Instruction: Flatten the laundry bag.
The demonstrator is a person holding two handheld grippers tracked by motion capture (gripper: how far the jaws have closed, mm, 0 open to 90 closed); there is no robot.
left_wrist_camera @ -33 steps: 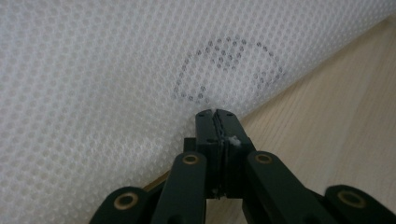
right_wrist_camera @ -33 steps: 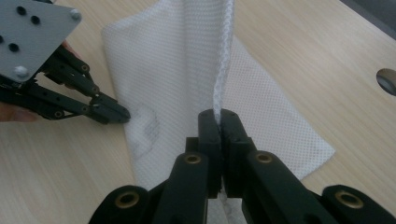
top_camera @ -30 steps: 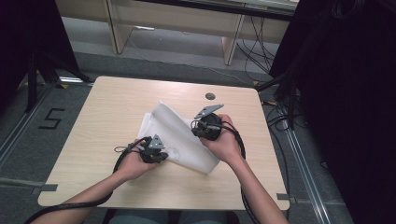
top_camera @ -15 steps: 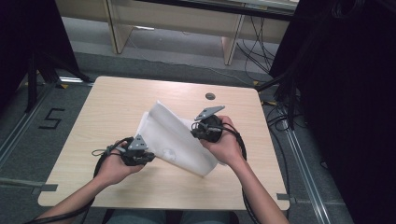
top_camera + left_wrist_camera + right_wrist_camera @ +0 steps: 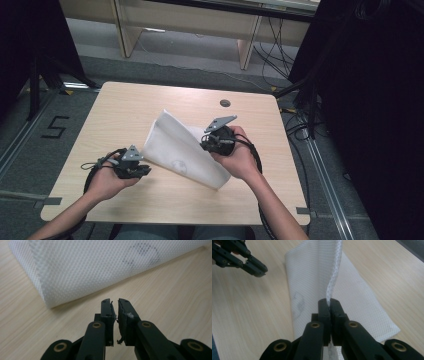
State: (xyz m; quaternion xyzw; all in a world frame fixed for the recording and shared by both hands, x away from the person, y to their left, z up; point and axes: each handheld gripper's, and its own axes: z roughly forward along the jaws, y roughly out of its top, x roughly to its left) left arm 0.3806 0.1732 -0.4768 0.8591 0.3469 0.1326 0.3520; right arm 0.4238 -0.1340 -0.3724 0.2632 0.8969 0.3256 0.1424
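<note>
Right claw [image 5: 329, 305] clenched on white mesh bag [image 5: 182, 147] edge, lifted mid-bench [image 5: 125, 107]; left claw [image 5: 117, 305], jaws just opening, empty, near front-left. Fold half done, flattening left.

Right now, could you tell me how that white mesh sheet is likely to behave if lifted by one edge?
Probably floppy: the white mesh sheet folds over where the right tool pinches its edge. Likely light, since a thin open weave shows. It may snag, given fibres on the left tool.

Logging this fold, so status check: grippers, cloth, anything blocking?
Right gripper shut on white mesh cloth edge, lifted. Left gripper jaws just opening, off the cloth, nothing between. Table unobstructed.
</note>
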